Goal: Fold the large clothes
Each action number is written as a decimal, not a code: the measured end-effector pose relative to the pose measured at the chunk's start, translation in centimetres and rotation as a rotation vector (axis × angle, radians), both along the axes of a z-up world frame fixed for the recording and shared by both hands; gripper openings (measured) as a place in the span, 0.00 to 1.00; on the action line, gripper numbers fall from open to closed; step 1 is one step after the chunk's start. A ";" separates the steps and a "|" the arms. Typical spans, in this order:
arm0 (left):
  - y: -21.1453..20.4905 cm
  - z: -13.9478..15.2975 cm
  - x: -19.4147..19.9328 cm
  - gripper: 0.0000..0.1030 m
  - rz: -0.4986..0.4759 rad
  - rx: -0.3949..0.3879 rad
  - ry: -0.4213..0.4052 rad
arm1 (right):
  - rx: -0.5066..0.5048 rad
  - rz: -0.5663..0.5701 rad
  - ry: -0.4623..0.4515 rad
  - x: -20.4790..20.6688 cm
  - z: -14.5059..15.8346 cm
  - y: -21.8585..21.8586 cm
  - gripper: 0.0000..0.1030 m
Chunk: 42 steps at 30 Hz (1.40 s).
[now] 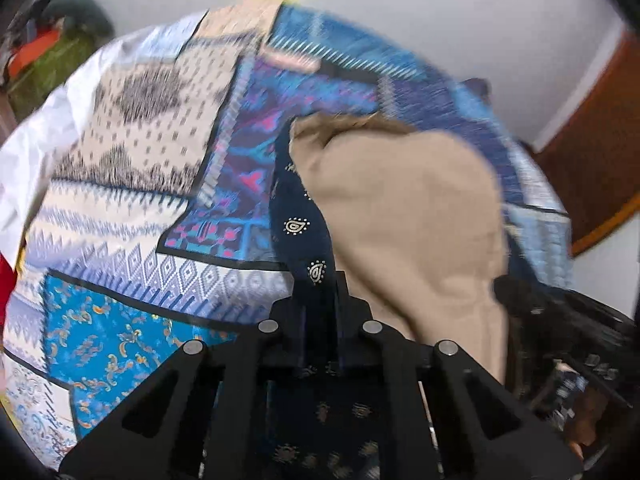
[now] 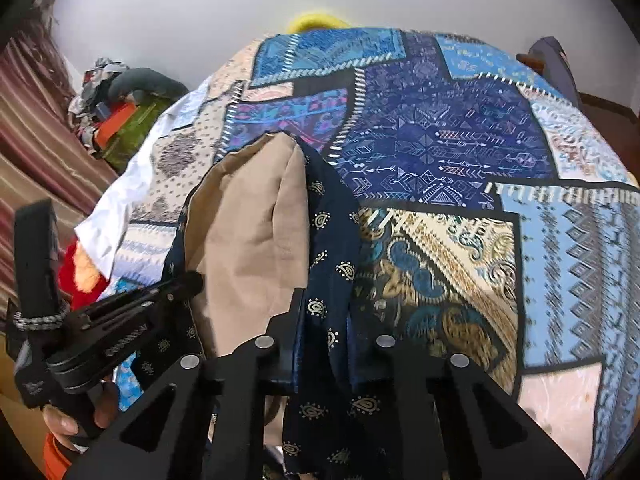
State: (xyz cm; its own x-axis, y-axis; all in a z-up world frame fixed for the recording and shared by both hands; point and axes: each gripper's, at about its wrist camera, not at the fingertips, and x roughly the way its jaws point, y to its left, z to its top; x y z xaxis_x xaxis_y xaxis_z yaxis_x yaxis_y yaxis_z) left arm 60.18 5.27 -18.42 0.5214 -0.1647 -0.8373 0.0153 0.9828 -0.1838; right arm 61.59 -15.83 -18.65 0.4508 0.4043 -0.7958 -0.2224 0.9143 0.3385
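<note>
A large dark navy garment [image 1: 300, 216] with gold paisley print and a tan lining [image 1: 400, 220] hangs over the bed. My left gripper [image 1: 316, 304] is shut on its navy edge, and the cloth runs down between the jaws. In the right wrist view the same garment [image 2: 248, 240] hangs folded with the lining facing out. My right gripper [image 2: 324, 320] is shut on another stretch of the navy edge. The left gripper [image 2: 188, 280] shows at the lower left there, held by a hand [image 2: 68, 424], close beside the garment. The right gripper shows only as a blurred black shape [image 1: 560, 320].
A blue and cream patchwork bedspread [image 2: 440, 140] fills both views under the garment. A pile of clothes [image 2: 120, 120] lies at the bed's far left beside a striped curtain [image 2: 32, 128]. Brown wooden furniture [image 1: 592, 140] stands at the right against the white wall.
</note>
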 end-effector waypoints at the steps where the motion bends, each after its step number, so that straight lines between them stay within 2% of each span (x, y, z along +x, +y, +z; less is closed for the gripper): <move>1: -0.3 1.2 -1.0 0.10 -0.026 -0.001 -0.025 | 0.006 0.008 -0.012 -0.8 0.7 -0.3 0.13; 5: -1.2 5.4 -6.5 0.10 -0.136 0.017 -0.098 | 0.032 0.070 -0.059 -6.1 4.1 -1.2 0.13; 9: -1.6 6.2 -11.6 0.10 -0.201 0.013 -0.082 | 0.018 0.139 -0.086 -12.5 6.1 -1.7 0.13; 14: -2.0 3.1 -17.6 0.10 -0.260 0.038 0.007 | -0.046 0.195 -0.076 -19.6 5.1 -1.6 0.13; 19: -2.5 -1.9 -21.8 0.11 -0.274 0.125 0.110 | -0.196 0.206 -0.063 -24.6 1.8 -0.9 0.14; 23: -2.2 -5.1 -23.8 0.14 -0.264 0.180 0.141 | -0.316 0.217 -0.052 -26.3 -0.1 -0.9 0.14; 25: -1.8 -5.5 -24.5 0.25 -0.237 0.193 0.122 | -0.348 0.226 -0.038 -27.1 -0.6 -1.2 0.14; 27: -1.5 -5.2 -25.1 0.38 -0.210 0.212 0.102 | -0.340 0.231 -0.035 -27.7 -0.4 -1.9 0.14; 29: -1.1 -5.0 -25.7 0.47 -0.210 0.218 0.089 | -0.324 0.228 -0.031 -27.9 -0.1 -2.6 0.14; 31: -0.5 -4.8 -26.1 0.61 -0.216 0.233 0.083 | -0.303 0.217 -0.018 -28.1 0.6 -3.7 0.14; 33: 0.4 -4.4 -26.3 0.66 -0.218 0.239 0.076 | -0.298 0.211 -0.016 -28.3 1.2 -4.2 0.14; 38: 2.2 -2.0 -26.2 0.66 -0.212 0.176 0.059 | -0.363 0.143 -0.110 -28.8 3.6 -6.0 0.14; 42: 2.9 0.5 -24.6 0.70 -0.192 0.141 0.005 | -0.263 0.125 -0.128 -27.4 5.8 -6.8 0.14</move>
